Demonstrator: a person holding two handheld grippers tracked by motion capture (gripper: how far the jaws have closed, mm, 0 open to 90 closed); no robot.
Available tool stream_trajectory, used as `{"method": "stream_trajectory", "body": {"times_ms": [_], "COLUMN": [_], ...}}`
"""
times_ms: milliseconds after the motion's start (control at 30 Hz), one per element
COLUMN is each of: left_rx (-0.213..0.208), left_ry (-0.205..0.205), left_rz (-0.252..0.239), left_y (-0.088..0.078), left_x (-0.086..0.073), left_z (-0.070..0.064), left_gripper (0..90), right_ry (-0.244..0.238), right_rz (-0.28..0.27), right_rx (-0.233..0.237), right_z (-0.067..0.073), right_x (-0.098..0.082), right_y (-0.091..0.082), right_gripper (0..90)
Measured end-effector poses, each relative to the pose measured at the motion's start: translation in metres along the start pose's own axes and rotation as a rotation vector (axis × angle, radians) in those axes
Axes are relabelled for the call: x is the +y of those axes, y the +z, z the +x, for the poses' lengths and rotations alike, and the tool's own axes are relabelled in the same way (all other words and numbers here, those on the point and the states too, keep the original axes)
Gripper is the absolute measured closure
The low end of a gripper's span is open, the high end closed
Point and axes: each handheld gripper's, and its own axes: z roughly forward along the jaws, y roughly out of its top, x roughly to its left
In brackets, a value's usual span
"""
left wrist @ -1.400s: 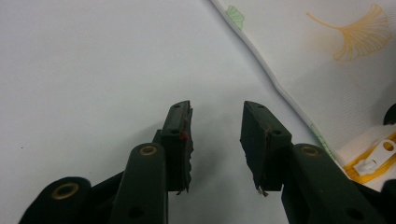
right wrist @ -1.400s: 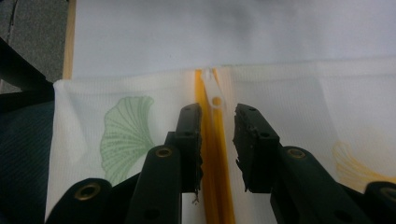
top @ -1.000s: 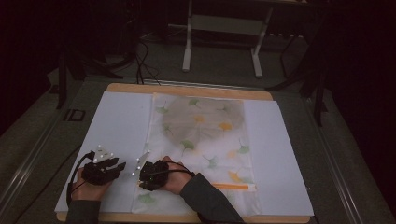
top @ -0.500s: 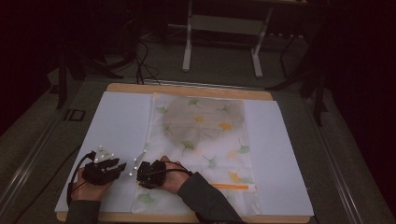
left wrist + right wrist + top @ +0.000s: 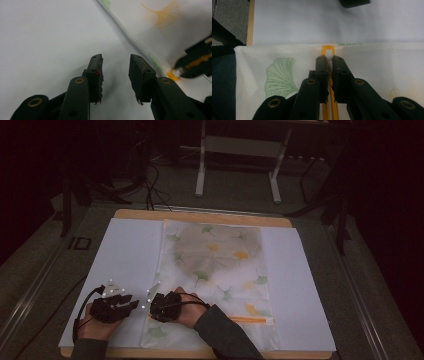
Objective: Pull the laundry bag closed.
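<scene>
Black grippers, dark sleeves
Grippers (image 5: 161, 306) carry brass rivets, black cables, white-dotted plates; lower frame shows a grey-green sleeve (image 5: 220, 336).

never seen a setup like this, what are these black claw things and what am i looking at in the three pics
No robot here: a person sits at a table holding a hand-held two-jaw gripper in each hand. The high view looks down from above; the left gripper and right gripper sit near the table's front edge.

The other two pictures come from small cameras riding on each gripper, looking along its black jaws.

On the table lies a white sheet, and on it a mesh bag printed with green and orange leaves, with an orange zipper.

The left gripper is open and empty above the white sheet, beside the bag's edge. The right gripper is shut on the white zipper pull.
</scene>
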Motion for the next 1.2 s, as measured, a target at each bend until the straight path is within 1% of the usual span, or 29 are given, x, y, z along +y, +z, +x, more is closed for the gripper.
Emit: {"method": "stream_trajectory", "body": {"times_ms": [167,300,367,400,533,567,633,700,733,900,1033,1133,1200], "left_rx": [-0.040,-0.098,-0.098,-0.128,-0.155,-0.178,-0.203,-0.242,-0.253,-0.278,-0.302,-0.308,-0.322], "left_ry": [-0.001,-0.030,-0.030,-0.046,-0.051,-0.050,-0.052,-0.057,-0.062,-0.061,-0.049,-0.050,-0.055], "left_rz": [0.008,0.014,0.014,0.012,0.008,0.015,0.027,0.033,0.036,0.059,0.084,0.092,0.093], "left_y": [-0.001,-0.001,-0.001,-0.002,-0.002,-0.001,0.000,0.002,0.002,0.007,0.012,0.015,0.017], "left_x": [-0.001,-0.003,-0.003,-0.005,-0.006,-0.007,-0.008,-0.009,-0.009,-0.009,-0.009,-0.008,-0.008], "left_z": [-0.006,-0.010,-0.010,-0.013,-0.016,-0.017,-0.019,-0.019,-0.019,-0.020,-0.022,-0.023,-0.023], "left_gripper": [63.5,62.6,61.7,59.5,57.4,57.1,56.7,56.9,57.1,59.1,61.8,61.9,62.0], "right_ry": [-0.004,-0.004,-0.002,-0.003,-0.008,-0.009,-0.013,-0.015,-0.014,-0.019,-0.020,-0.022,-0.025], "right_rz": [0.001,0.000,0.000,0.000,-0.001,-0.002,-0.004,0.000,-0.001,-0.011,-0.013,-0.018,-0.017], "right_rx": [-0.004,-0.004,-0.004,-0.007,-0.010,-0.011,-0.017,-0.022,-0.024,-0.026,-0.030,-0.033,-0.035], "right_z": [0.000,0.000,0.000,0.001,0.001,0.000,0.001,0.001,0.002,0.001,0.001,0.002,0.002], "right_x": [0.000,-0.001,-0.001,0.000,0.000,0.000,0.000,0.001,0.001,0.000,0.001,0.001,0.001], "right_y": [-0.002,-0.002,-0.002,-0.002,-0.002,-0.002,-0.003,-0.004,-0.004,-0.006,-0.009,-0.010,-0.011], "right_gripper": [84.4,84.4,84.4,84.5,84.5,84.5,84.5,84.5,84.5,84.6,84.5,84.6,84.6]}}
